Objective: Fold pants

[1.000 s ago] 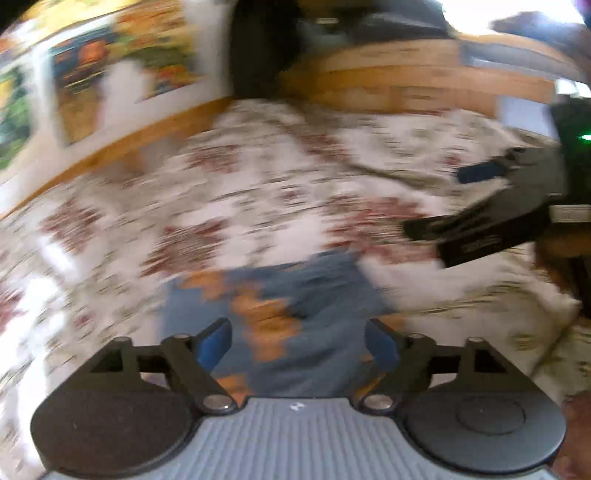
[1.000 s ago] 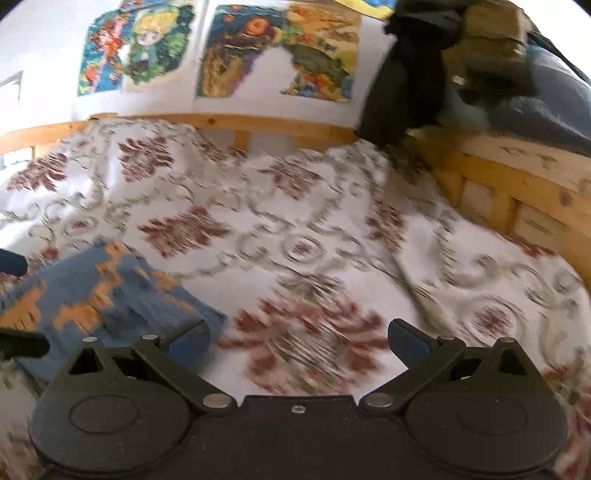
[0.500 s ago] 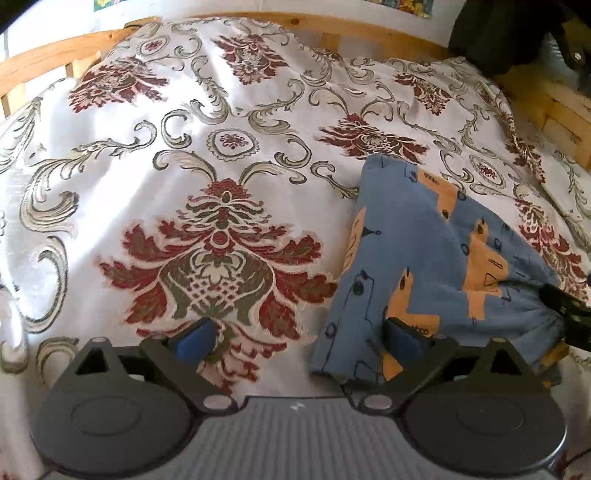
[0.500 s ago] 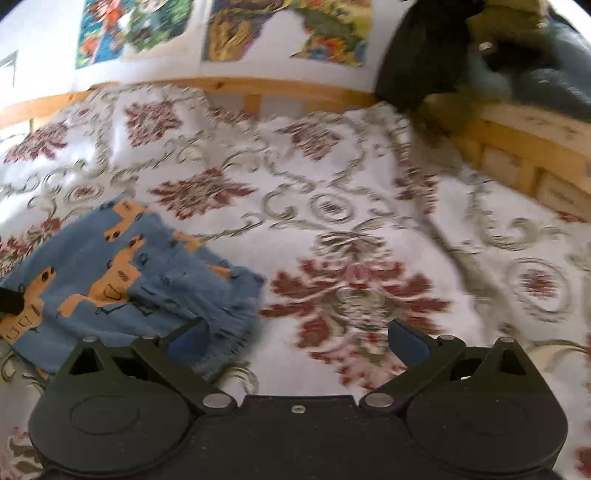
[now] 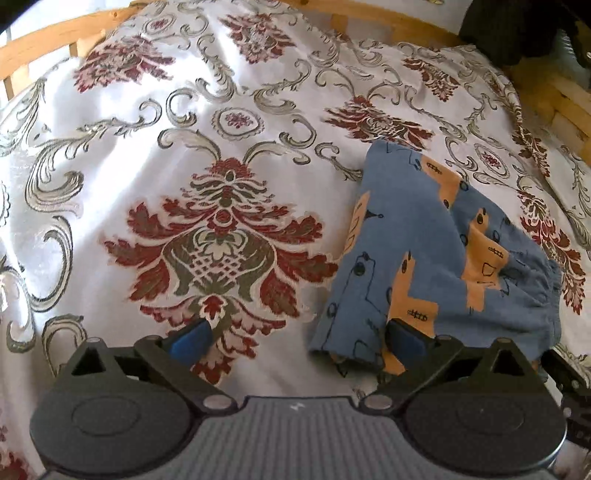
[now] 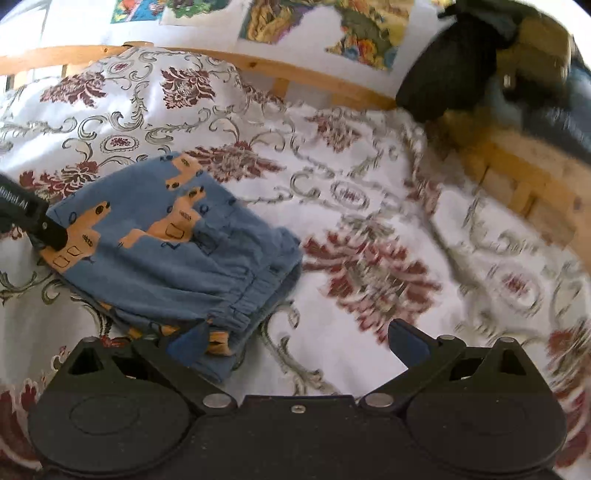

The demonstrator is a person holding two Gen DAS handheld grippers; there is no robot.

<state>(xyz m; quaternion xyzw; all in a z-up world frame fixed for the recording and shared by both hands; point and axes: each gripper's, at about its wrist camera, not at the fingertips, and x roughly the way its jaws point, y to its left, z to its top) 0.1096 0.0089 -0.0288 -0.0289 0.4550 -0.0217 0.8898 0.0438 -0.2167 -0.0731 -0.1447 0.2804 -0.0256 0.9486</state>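
Note:
Small blue pants (image 5: 417, 258) with an orange print lie folded in a compact bundle on the patterned bedspread (image 5: 184, 147). In the right wrist view the pants (image 6: 177, 254) sit at the lower left, elastic waistband toward the camera. My left gripper (image 5: 295, 338) is open; its right finger rests over the near corner of the pants, its left finger over bare bedspread. My right gripper (image 6: 295, 341) is open too, with its left finger at the waistband edge and the right finger above the bedspread. A left gripper finger (image 6: 33, 221) touches the pants' far side.
A wooden bed rail (image 6: 295, 75) runs along the back and right. Dark clothes (image 6: 454, 62) are piled on the rail at the upper right. Colourful pictures (image 6: 317, 26) hang on the wall behind. The bedspread (image 6: 388, 221) is flat to the right of the pants.
Both grippers have moved down closer to the bed and the folded pants. The pants lie where they were half a second ago. Both grippers stay open.

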